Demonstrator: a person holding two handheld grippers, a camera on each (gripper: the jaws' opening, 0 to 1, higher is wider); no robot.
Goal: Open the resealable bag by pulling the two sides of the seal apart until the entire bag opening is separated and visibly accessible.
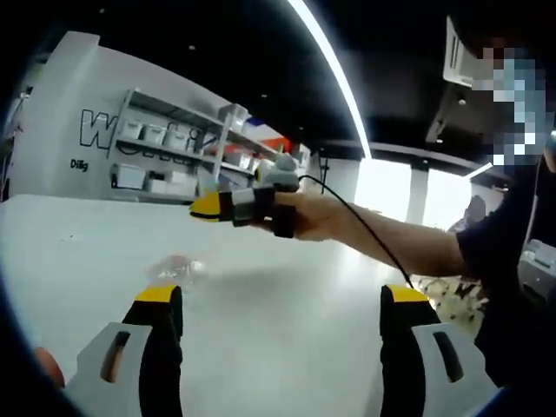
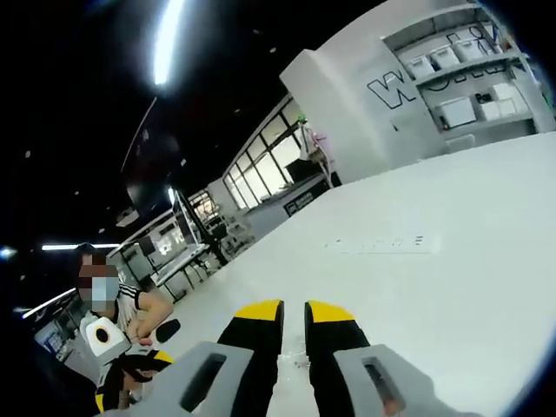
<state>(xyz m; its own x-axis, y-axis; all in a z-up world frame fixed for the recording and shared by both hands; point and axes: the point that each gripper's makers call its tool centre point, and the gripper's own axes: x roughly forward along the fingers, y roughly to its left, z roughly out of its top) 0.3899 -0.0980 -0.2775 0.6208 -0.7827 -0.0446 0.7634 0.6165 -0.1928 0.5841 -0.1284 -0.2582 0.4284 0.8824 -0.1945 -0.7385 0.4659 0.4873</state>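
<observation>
In the left gripper view, the left tool has its two jaws wide apart and nothing is between them. Ahead of its left jaw, on the white tabletop, lies a small clear thing that I take for the resealable bag; it is blurred, so I cannot tell if the seal is open. Further ahead and higher, the right tool comes in from the right, held in a hand above the tabletop, with a black cable running back along the arm. Behind stand shelves with boxes.

In the right gripper view, the right tool has its jaws almost together, with only a narrow gap, and I see nothing clamped there. A thin pale strip lies on the tabletop well ahead of it.

I judge the task hardly begun: no tool touches the bag, and grasping both sides of the seal and pulling is all left. Nothing stands in the way.
</observation>
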